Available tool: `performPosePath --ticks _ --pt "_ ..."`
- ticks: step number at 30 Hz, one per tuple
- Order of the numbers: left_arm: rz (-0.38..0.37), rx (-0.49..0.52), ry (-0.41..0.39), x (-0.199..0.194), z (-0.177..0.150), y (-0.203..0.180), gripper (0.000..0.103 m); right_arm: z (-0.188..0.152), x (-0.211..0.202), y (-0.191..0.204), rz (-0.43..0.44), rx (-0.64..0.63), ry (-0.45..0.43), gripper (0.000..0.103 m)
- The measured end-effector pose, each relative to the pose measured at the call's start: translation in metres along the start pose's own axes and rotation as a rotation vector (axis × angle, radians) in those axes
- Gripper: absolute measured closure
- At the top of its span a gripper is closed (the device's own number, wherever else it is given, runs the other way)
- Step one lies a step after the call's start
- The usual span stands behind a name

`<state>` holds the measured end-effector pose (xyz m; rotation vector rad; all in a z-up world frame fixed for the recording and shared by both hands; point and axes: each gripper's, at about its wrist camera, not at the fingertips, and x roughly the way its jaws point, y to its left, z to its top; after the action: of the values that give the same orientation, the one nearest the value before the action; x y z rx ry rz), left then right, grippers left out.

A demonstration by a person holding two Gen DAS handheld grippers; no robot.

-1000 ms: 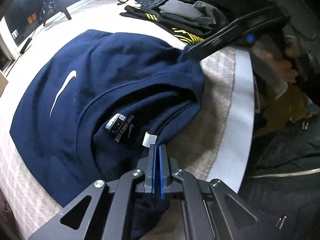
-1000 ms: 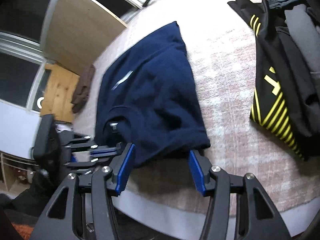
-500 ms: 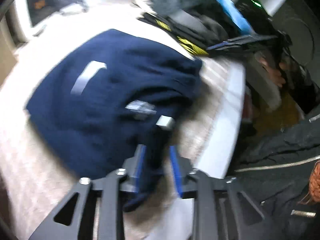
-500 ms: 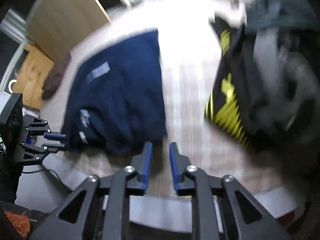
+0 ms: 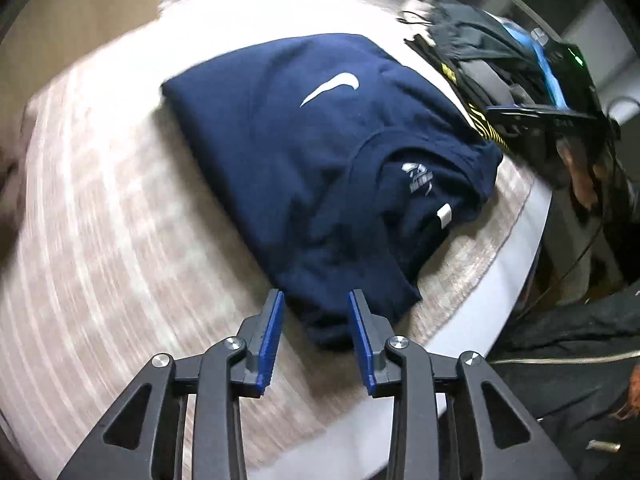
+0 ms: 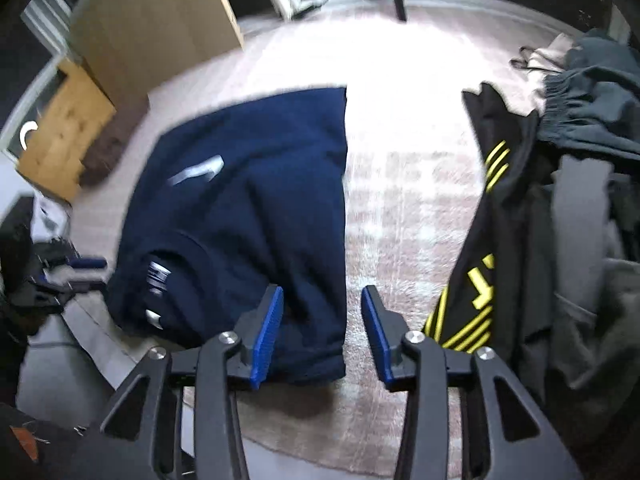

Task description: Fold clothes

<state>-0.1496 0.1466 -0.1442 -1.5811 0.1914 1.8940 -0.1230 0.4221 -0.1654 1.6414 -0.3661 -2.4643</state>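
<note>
I'm watching my left gripper (image 5: 316,334) sitting spread and my right gripper (image 6: 322,334) spreading, both empty above the navy sweatshirt (image 5: 320,168); blur is smearing its neck label.

Open blanket (image 6: 404,184) between navy sweatshirt (image 6: 256,208) left and heaped dark clothes (image 6: 560,220) right; far stretch also bare.

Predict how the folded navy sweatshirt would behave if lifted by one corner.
The navy sweatshirt would probably droop and unfold: it is soft, layered cloth with sagging edges. It looks thick, so fairly heavy. It should not slide easily on the textured blanket.
</note>
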Motion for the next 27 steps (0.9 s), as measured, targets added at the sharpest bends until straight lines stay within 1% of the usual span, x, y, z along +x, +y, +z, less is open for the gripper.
performPosePath --ticks 3,6,7,8,9,10,12,13,14,16,17,18,20,23,25,27 --pt "-0.044 -0.081 0.018 0.018 -0.013 0.0 0.072 0.001 0.008 -0.001 0.001 0.006 0.015 0.06" --pt "-0.069 -0.125 0.024 0.025 -0.015 0.002 0.074 0.003 0.019 0.009 0.02 -0.02 0.035 0.06" --pt "-0.061 -0.125 0.022 0.025 -0.015 0.001 0.076 0.006 0.023 0.014 0.025 -0.036 0.037 0.06" --pt "-0.054 -0.125 0.02 0.026 -0.015 0.0 0.086 0.007 0.028 0.017 0.025 -0.061 0.044 0.06" --pt "-0.047 -0.123 0.019 0.027 -0.014 0.0 0.091 0.008 0.033 0.02 0.024 -0.087 0.053 0.06" --pt "-0.039 -0.122 0.017 0.027 -0.014 -0.001 0.093 0.008 0.038 0.022 0.007 -0.104 0.062 0.06" --pt "-0.019 -0.082 0.013 0.018 -0.017 -0.002 0.094 0.006 0.046 0.024 -0.034 -0.135 0.081 0.06" --pt "0.014 -0.063 0.017 0.016 -0.019 -0.002 0.094 0.005 0.05 0.025 -0.055 -0.15 0.091 0.06" --pt "0.036 -0.067 0.028 0.017 -0.021 0.002 0.094 0.004 0.055 0.026 -0.075 -0.165 0.101 0.06" --pt "0.044 -0.102 0.047 0.02 -0.022 0.01 0.092 0.006 0.049 0.026 -0.107 -0.141 0.087 0.06" --pt "0.046 -0.11 0.048 0.02 -0.021 0.011 0.089 0.008 0.043 0.032 -0.074 -0.141 0.055 0.06" --pt "0.044 -0.106 0.047 0.017 -0.019 0.009 0.089 0.01 0.036 0.038 -0.032 -0.143 0.021 0.06" --pt "0.04 -0.076 0.034 0.008 -0.014 0.002 0.078 0.011 0.032 0.063 0.022 -0.213 -0.001 0.06" --pt "0.048 -0.019 -0.003 -0.008 -0.005 -0.013 0.071 0.004 0.055 0.087 -0.055 -0.35 0.054 0.06" --pt "0.04 0.011 -0.027 -0.017 0.003 -0.018 0.071 0.002 0.068 0.073 -0.083 -0.326 0.116 0.06" --pt "0.046 0.034 -0.058 -0.024 0.013 -0.015 0.071 0.005 0.061 0.059 -0.048 -0.275 0.155 0.061"
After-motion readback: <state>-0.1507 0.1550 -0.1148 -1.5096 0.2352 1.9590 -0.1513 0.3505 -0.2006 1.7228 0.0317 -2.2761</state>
